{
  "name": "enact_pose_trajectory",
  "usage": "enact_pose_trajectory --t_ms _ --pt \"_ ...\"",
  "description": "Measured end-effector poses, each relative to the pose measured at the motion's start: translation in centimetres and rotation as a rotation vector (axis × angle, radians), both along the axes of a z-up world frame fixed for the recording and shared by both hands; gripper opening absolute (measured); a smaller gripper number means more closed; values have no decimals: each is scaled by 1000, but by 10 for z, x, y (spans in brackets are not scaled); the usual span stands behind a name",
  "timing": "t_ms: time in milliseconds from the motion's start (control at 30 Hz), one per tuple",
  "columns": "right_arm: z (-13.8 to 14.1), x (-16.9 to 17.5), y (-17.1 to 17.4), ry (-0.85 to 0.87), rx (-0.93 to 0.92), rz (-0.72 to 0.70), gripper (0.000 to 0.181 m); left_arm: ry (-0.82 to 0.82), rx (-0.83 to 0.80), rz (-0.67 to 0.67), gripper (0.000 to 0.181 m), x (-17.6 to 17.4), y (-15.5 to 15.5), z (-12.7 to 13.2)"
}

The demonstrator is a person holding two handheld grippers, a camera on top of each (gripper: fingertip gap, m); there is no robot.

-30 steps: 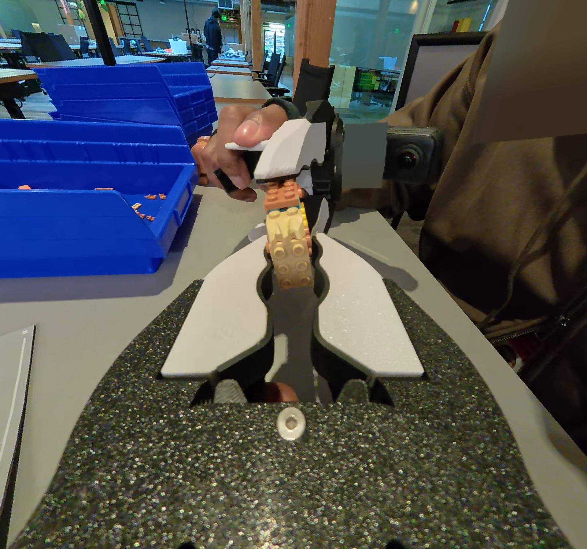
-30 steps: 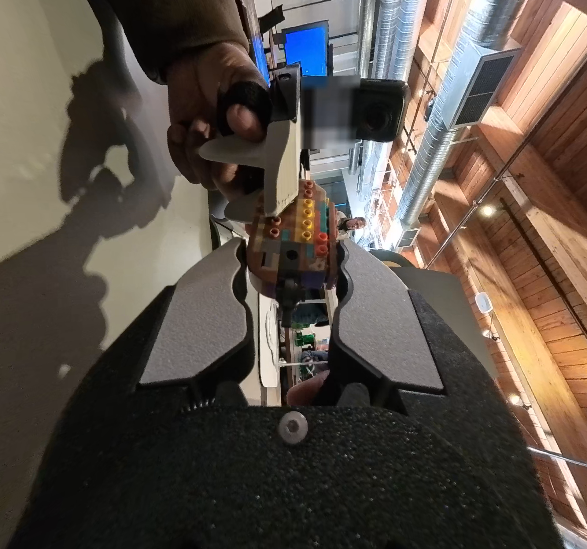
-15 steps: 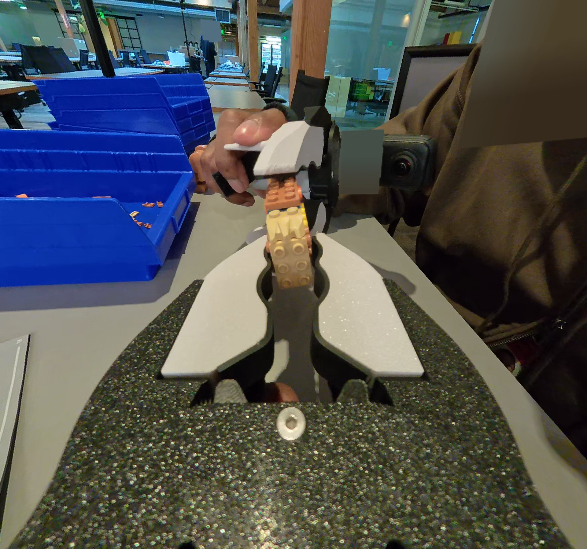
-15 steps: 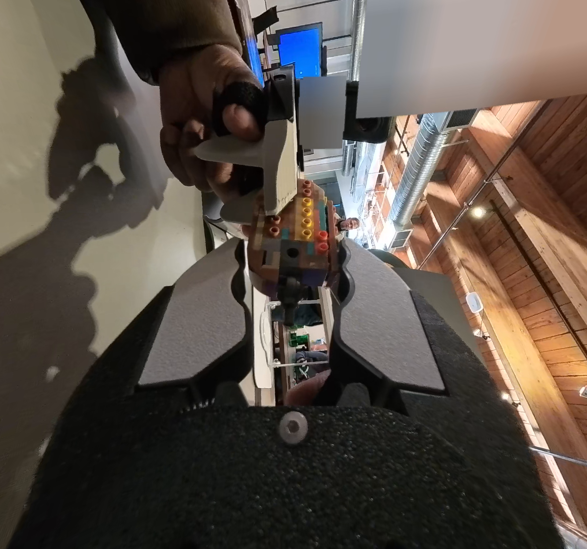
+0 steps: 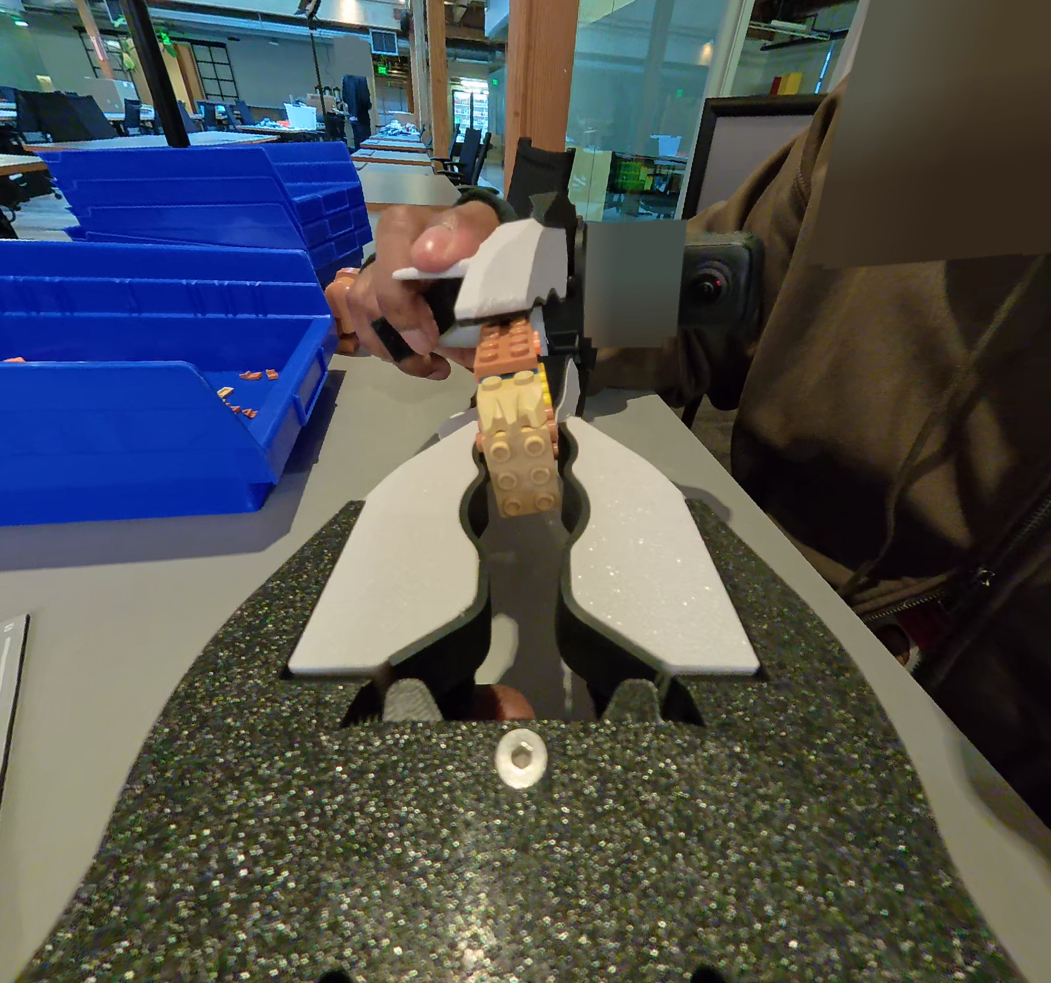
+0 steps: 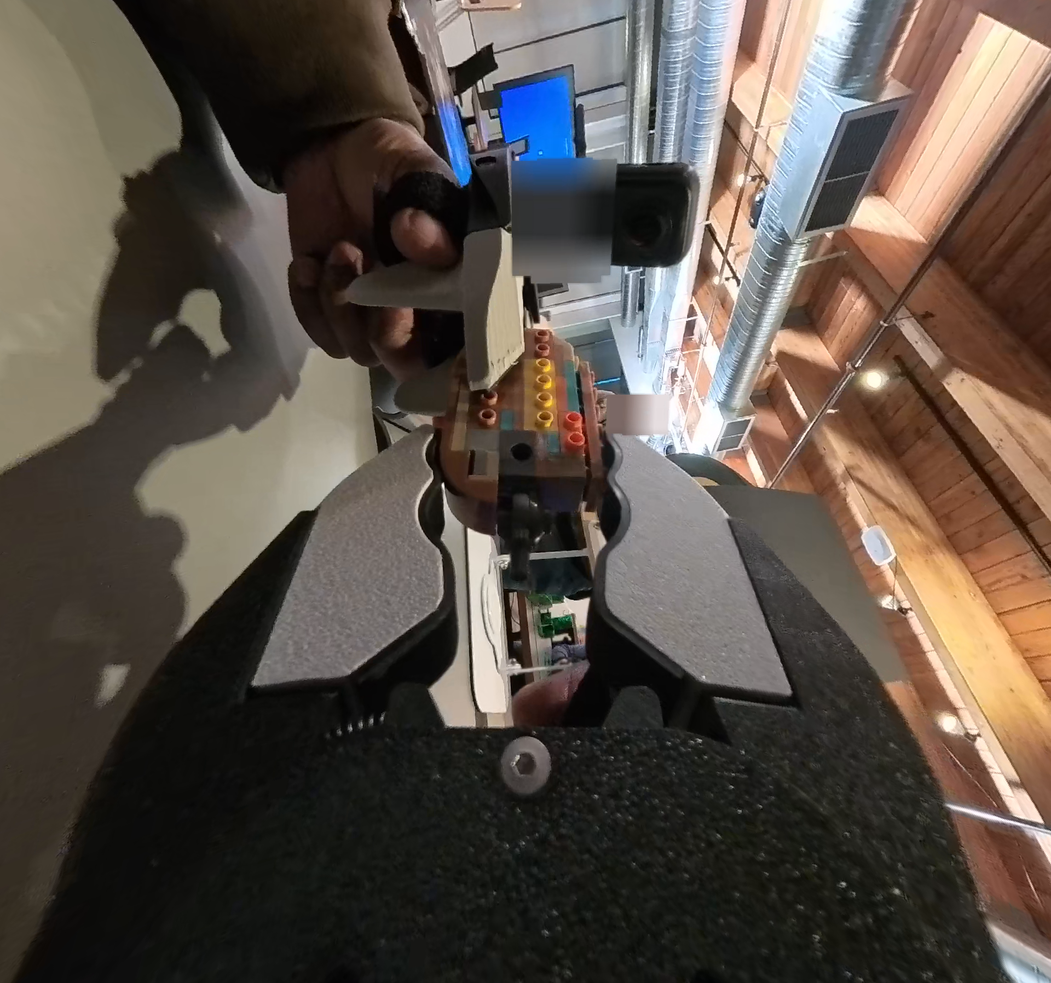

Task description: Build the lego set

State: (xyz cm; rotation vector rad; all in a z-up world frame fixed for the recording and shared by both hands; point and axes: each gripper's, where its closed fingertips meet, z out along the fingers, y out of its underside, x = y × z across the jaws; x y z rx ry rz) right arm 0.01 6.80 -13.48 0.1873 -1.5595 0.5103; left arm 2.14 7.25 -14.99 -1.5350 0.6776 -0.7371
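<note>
A small lego build (image 5: 520,472) of tan, orange and yellow bricks is held in the air above the grey table (image 5: 369,432). My left gripper (image 5: 520,444) is shut on its near end. My right gripper (image 5: 500,296) faces it from the far side and clamps the orange end, with a hand behind it. In the right wrist view the build (image 6: 540,404) shows brown sides and yellow and red studs. My right gripper (image 6: 520,444) is shut on it. The left gripper's pale fingers (image 6: 495,330) press on its far end.
An open blue bin (image 5: 142,387) with small orange pieces (image 5: 244,393) stands at the left, with stacked blue bins (image 5: 216,199) behind it. A person in a brown jacket (image 5: 881,387) fills the right side. A sheet (image 5: 8,671) lies at the left edge.
Both grippers keep their hold on the build. The pair has risen or tilted slightly: the bins and table sit a little lower in the left wrist view.
</note>
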Motion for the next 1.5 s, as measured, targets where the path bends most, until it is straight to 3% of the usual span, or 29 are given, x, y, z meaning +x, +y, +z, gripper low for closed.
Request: enact_pose_trajectory --t_ms 1067,1500 --pt "-10 -1 5 -114 66 -46 50 29 -45 14 22 -1 4 -11" --pt "0 -5 7 -22 -1 -77 58 -30 -28 23 22 -3 5 -4"
